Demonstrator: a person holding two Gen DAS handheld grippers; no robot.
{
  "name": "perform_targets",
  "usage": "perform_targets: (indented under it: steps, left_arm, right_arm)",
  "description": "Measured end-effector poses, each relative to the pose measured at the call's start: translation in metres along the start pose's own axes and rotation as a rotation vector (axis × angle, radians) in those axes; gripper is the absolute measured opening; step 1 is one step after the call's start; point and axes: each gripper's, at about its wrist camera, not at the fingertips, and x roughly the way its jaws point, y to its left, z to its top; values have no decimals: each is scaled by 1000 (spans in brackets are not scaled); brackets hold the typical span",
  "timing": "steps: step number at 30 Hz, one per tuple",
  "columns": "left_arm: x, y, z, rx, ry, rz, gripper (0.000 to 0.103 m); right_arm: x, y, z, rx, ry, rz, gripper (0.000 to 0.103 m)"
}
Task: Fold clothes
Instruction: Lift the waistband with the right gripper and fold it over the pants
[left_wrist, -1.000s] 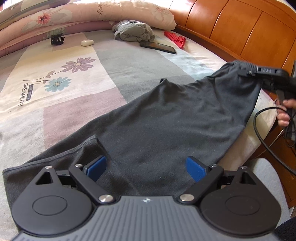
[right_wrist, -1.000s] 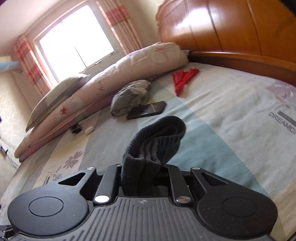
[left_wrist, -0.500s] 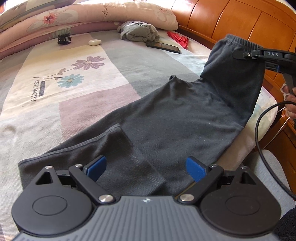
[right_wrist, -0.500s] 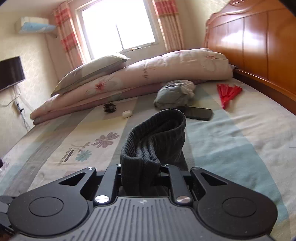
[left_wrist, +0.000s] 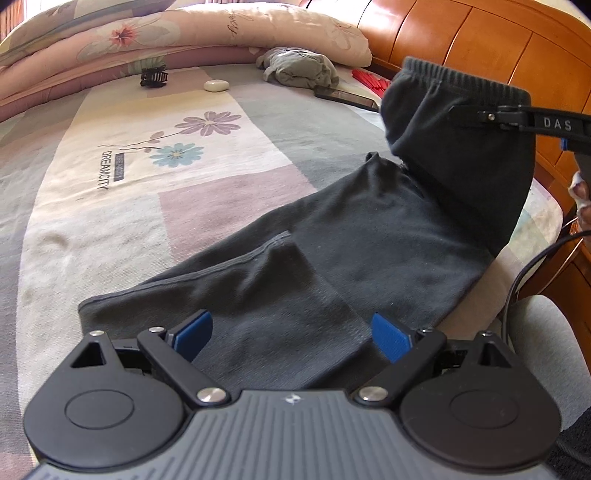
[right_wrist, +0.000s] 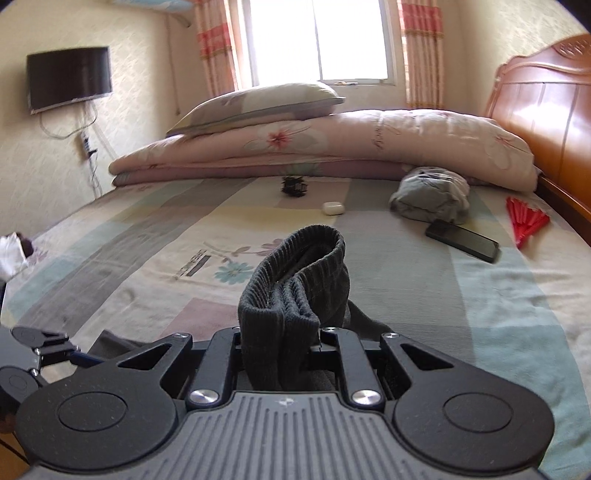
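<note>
The dark trousers (left_wrist: 369, 236) lie across the bed (left_wrist: 110, 221). The left gripper (left_wrist: 291, 334) hovers over their near cuff end, jaws wide, holding nothing. The right gripper (right_wrist: 279, 332) is clamped on the ribbed waistband (right_wrist: 295, 273), lifted clear. Risk — bunched ribbing slipping mid-fold, skewing it. Beyond the trousers, 1 phone (right_wrist: 461, 240) lies well apart; bare sheet between.

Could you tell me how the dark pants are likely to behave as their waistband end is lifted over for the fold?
Probably floppy: the dark pants hang from the right gripper while the rest stays flat on the bed. The ribbed waistband bunches thickly between the jaws, so slipping seems unlikely.
</note>
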Motion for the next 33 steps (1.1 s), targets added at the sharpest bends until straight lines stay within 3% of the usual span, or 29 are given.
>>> perform_targets:
  steps: [8,20,33]
  left_arm:
    - [-5,5,-8,1,18,16,93]
    - [-14,16,-15,-11,18,33,93]
    - [-35,42,-25,-61,2,91,93]
  right_arm:
    - [17,44,-5,-110,42,47,18]
    - [14,92,-5,-261,27,48,18]
    - [23,146,0,-373,-5,156,18]
